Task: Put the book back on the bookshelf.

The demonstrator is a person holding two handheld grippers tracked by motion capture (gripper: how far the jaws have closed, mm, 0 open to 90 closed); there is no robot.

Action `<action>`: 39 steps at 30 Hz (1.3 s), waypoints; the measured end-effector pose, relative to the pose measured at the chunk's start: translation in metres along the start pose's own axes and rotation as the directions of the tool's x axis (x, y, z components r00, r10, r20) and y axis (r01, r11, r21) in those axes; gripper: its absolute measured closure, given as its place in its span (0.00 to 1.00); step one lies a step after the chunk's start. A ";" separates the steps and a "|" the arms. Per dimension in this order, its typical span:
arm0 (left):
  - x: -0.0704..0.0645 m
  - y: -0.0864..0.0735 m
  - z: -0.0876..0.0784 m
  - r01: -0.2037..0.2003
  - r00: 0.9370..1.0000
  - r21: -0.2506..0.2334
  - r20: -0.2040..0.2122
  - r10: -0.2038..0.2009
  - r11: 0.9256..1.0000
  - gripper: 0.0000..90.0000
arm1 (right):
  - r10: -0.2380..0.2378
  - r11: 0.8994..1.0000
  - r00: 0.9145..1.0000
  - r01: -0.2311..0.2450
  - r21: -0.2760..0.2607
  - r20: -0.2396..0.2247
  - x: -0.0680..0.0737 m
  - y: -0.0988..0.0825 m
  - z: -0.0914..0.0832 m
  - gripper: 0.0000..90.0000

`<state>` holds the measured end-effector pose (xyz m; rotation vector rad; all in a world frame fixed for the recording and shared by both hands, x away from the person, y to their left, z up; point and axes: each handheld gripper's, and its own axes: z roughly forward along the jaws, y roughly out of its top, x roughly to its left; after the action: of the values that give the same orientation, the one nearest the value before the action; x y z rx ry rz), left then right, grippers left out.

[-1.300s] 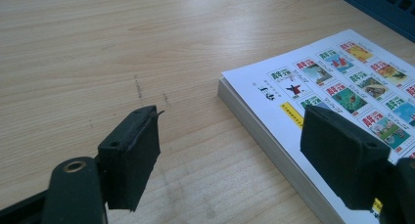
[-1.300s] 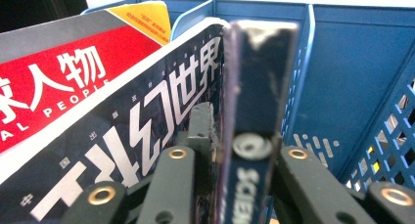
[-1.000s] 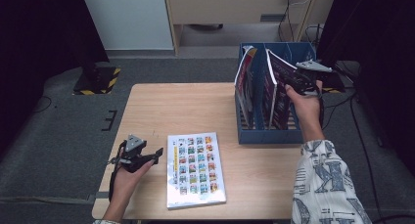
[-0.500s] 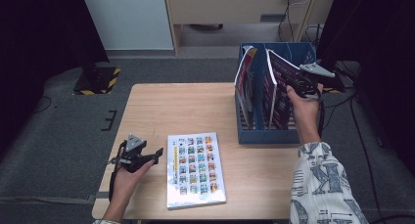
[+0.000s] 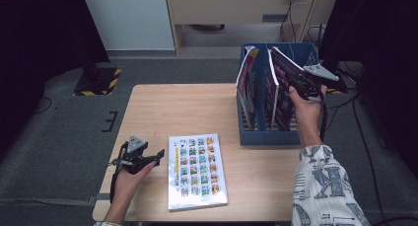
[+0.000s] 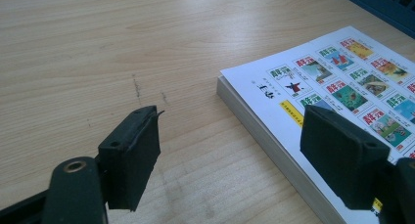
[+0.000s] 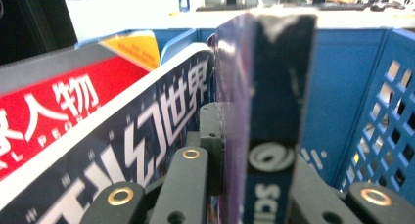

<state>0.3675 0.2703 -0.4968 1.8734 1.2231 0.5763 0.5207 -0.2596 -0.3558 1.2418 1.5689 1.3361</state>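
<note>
A white book (image 5: 197, 170) with rows of small colour pictures on its cover lies flat near the table's front edge. My left gripper (image 5: 158, 154) rests just left of it, open, with nothing between the jaws; in the left gripper view the book's corner (image 6: 274, 92) lies ahead of the right jaw. My right gripper (image 5: 295, 81) is up at the blue crate (image 5: 268, 136), shut on the upper edge of a dark purple magazine (image 5: 282, 88) that leans tilted in the crate. In the right gripper view the magazine's edge (image 7: 266, 111) stands upright between the jaws.
The crate at the table's back right holds other magazines, one red and white (image 7: 54, 121), one dark with white characters (image 7: 142, 136), separated by blue dividers. A cabinet (image 5: 236, 9) stands beyond the table. Bare wood (image 5: 172, 107) spreads left of the crate.
</note>
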 end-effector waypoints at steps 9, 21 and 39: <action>0.000 0.000 0.001 -0.001 1.000 0.002 0.003 0.001 1.000 0.25 | -0.007 1.000 0.999 0.008 -0.030 0.046 0.001 -0.002 0.005 0.94; 0.000 0.000 0.002 0.000 1.000 0.003 0.003 0.000 1.000 0.25 | -0.031 0.999 0.998 0.033 -0.041 0.055 0.005 -0.015 0.014 0.94; 0.000 0.000 0.001 -0.001 1.000 0.002 0.000 0.001 1.000 0.25 | -0.086 0.996 0.996 0.086 0.019 0.002 0.018 -0.025 0.008 0.93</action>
<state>0.3678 0.2700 -0.4971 1.8759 1.2229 0.5761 0.5180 -0.2397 -0.3804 1.1738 1.6181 1.2668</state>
